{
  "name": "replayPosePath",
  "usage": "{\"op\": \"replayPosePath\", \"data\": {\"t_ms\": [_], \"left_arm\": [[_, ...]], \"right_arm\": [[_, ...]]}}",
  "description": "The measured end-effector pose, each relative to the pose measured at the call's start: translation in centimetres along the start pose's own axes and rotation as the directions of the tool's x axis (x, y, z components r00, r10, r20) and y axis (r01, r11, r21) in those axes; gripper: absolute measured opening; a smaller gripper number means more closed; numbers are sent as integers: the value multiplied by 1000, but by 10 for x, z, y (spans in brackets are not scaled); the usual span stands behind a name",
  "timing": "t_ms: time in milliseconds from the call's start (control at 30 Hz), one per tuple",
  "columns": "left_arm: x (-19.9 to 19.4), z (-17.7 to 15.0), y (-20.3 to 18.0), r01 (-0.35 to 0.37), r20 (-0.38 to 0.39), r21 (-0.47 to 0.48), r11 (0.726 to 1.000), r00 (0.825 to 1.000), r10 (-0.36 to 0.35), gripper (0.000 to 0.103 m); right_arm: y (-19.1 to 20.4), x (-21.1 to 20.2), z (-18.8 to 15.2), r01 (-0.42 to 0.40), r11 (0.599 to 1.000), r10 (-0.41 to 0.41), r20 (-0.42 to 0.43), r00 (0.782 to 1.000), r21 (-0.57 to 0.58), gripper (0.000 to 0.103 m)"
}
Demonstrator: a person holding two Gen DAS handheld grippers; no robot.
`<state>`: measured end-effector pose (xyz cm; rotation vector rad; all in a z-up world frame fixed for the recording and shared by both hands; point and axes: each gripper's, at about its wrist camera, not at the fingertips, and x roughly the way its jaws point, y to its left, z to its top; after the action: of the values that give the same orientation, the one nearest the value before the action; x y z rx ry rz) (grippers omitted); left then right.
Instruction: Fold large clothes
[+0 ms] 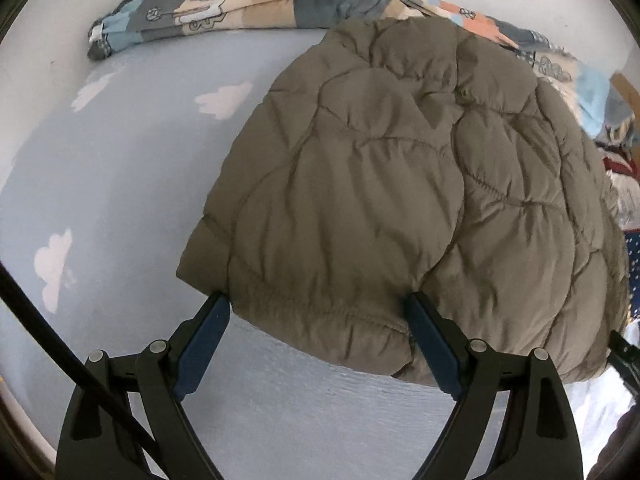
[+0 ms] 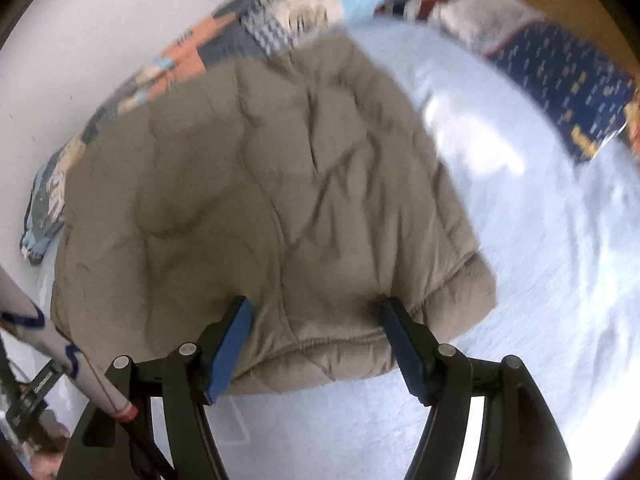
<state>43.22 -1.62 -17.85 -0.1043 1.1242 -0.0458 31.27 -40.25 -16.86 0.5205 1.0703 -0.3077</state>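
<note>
The olive-brown quilted jacket (image 1: 400, 184) lies folded into a bulky bundle on a bed covered by a pale blue sheet (image 1: 120, 184) printed with white clouds. Its elastic-gathered hem faces both cameras, and a sleeve cuff sticks out at the bundle's corner, at the lower left in the left wrist view and the lower right in the right wrist view.

The left tool (image 1: 320, 304) stands wide, its blue-padded fingers (image 1: 204, 340) straddling the hem edge; the tips sit right at the fabric, but the pads do not press it. The right tool (image 2: 316, 308) is also spread fairly wide and the hem lies between its fingers with the pads apart from it; whether the tips rest on the cloth is unclear.

Behind the jacket a patchwork blanket (image 1: 224, 4) with cartoon prints is bunched along the white wall. In the right wrist view, a navy patterned cloth (image 2: 560, 80) lies further along the bed.

The right wrist view is smeared by motion, so the far bedding there is hard to read. In the left wrist view the jacket's right side runs out of the lens circle.
</note>
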Motion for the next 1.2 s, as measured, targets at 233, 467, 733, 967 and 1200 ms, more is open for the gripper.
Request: {"op": "replayPosePath", "data": {"t_ms": [233,467,733,967,1200], "left_arm": [[-22,1,4,20,53,-23,1000,998,-19,89],[-21,-9,-15,-8,69,64,998,998,4,89],[-11,-22,-57,-108,107,268,957,991,82,89],[-21,-9,-35,-11,65,181,983,998,0,89],[-30,0,41,179,15,-174,968,984,-180,89]], "right_arm": [[-12,-39,3,-16,999,13,87,996,40,73],[-18,-39,0,42,998,-46,83,996,47,73],[38,-9,-12,-23,996,28,49,998,-90,74],[58,-2,-15,28,986,-20,51,999,-167,86],[-7,-32,-7,-25,993,12,110,994,116,86]]}}
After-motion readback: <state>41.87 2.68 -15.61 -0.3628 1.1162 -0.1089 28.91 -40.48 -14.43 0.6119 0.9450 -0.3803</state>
